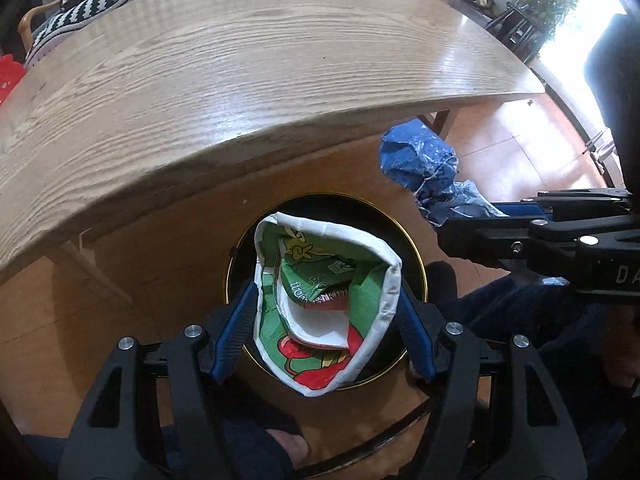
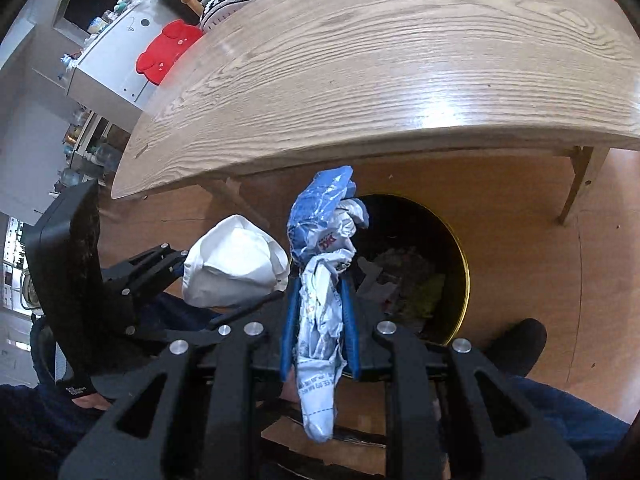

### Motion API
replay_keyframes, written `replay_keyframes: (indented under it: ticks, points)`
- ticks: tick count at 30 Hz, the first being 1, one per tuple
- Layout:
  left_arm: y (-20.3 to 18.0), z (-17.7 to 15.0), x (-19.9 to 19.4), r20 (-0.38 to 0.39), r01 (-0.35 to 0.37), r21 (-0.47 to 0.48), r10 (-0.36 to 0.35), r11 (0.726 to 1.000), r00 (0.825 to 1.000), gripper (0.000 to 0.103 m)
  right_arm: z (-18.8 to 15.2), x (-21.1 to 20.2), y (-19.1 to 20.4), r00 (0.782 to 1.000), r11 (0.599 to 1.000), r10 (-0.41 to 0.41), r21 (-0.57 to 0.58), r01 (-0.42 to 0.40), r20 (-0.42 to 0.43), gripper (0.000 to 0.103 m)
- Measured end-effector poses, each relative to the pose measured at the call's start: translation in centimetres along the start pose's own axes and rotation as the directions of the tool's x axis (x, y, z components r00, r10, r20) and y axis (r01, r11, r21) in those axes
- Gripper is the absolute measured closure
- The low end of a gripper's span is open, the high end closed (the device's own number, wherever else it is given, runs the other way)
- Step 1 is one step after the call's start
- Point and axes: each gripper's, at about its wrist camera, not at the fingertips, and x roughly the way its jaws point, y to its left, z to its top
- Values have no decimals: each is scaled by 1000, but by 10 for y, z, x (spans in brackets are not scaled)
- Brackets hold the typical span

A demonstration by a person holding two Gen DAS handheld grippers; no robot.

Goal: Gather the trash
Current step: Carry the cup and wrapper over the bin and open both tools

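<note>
Left hand-held gripper (image 1: 326,334), nearest, pinches a crushed green-printed paper cup (image 1: 320,312) directly over the black, gold-rimmed bin (image 1: 416,256) on the floor, apparently poised for release. Right hand-held gripper (image 2: 320,320) clamps a crumpled blue-and-white wrapper (image 2: 324,248) beside the bin's near rim. Beyond, the wooden desk (image 1: 260,92).
</note>
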Motion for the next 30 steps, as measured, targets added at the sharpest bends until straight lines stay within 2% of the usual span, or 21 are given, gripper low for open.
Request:
replay_keyframes:
  ticks: [17,23,25,26,27,30]
  points:
    - [-6,-4,-6,16,-9,1,9,1000,1000,36,3,-2,0,1000,1000,-4,9,4,10,83]
    - [-6,-3,-6,11,21,-8,-21,1000,1000,33,4,-3,-2,1000,1000,-6,18,6,14,80]
    - [-6,-3,-5,10,32,-11,-32,999,999,27,4,-3,-2,1000,1000,-6,23,6,17,75]
    - [-5,-3,-6,13,34,-13,-34,999,999,22,5,-4,-2,1000,1000,-7,28,6,21,63]
    - [-5,-3,-6,15,34,-14,-34,999,999,21,5,-6,-3,1000,999,-8,31,7,28,50]
    - [-6,-2,-7,16,31,-14,-31,999,999,20,6,-9,-1,999,1000,-10,26,9,43,46]
